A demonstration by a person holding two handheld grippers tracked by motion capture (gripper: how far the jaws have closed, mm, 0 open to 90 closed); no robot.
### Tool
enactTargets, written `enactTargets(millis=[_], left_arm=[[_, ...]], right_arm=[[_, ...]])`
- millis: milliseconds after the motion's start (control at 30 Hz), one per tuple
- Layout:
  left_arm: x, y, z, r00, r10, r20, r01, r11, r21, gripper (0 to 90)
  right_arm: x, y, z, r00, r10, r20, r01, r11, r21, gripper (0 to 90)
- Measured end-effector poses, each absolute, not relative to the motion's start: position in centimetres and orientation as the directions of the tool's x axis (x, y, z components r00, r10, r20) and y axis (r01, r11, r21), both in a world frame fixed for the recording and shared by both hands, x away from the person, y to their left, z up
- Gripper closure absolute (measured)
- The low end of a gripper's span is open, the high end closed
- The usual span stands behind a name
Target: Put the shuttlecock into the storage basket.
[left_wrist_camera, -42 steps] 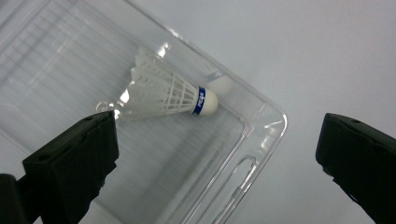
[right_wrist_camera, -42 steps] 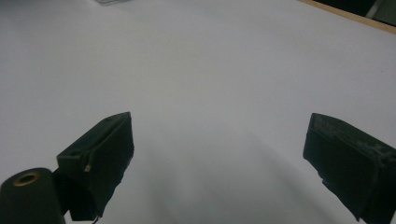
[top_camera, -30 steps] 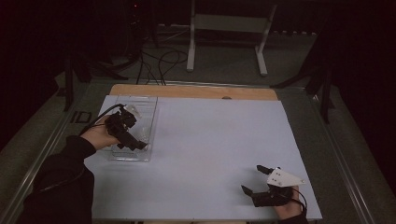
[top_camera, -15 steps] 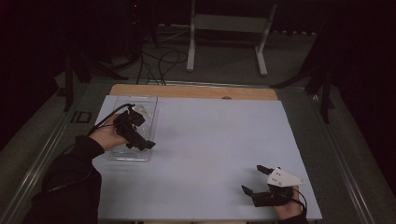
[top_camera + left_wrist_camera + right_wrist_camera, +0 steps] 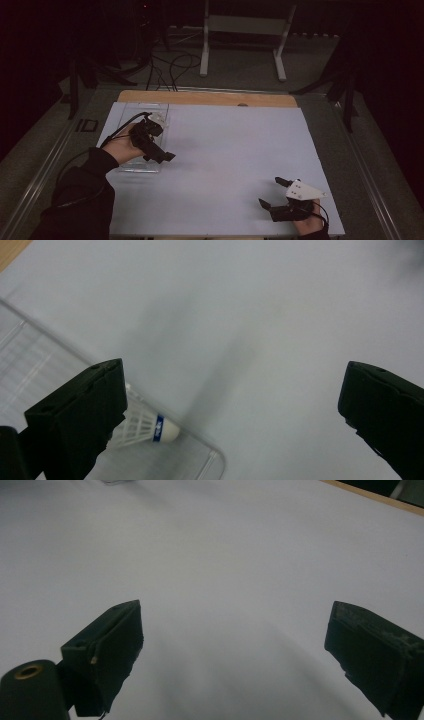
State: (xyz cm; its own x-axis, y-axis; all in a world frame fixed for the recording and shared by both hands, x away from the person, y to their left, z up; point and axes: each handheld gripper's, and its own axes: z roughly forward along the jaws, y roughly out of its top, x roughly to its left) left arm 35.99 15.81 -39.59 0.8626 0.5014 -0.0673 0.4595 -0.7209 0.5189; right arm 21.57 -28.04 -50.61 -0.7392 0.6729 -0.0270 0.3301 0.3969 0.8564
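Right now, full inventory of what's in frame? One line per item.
White feathered shuttlecock with a blue band: 1, white and blue, lying in the tray near its corner, beside the left claw's jaw.
Clear plastic rectangular tray: 1, transparent, left side of the sheet.
White sheet covering the table: 1, white, spread over most of the tabletop.
Wooden table edge: 1, light brown, far side of the sheet.
White metal stand: 1, white, on the floor beyond the table.
Black cables: several, black, on the floor behind the table.
Left claw: 1, black, over the tray's right edge, jaws wide apart.
Right claw: 1, black with a grey plate, near right corner, jaws apart.
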Motion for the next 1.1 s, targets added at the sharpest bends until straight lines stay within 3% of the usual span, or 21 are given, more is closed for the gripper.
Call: enactTargets(millis=[400,1100], left_arm=[[34.6,13.5,-39.8,0.908,0.412,-0.078,0.385,-0.745,0.545,0.2],[33.0,11.2,-41.8,0.929,0.357,-0.092,0.344,-0.75,0.565,0.2]], right_arm=[[21.5,-28.1,-50.6,-0.741,0.671,-0.027,0.329,0.398,0.856,8.5],[21.5,-28.1,-50.5,-0.739,0.673,-0.033,0.327,0.401,0.856,8.5]])
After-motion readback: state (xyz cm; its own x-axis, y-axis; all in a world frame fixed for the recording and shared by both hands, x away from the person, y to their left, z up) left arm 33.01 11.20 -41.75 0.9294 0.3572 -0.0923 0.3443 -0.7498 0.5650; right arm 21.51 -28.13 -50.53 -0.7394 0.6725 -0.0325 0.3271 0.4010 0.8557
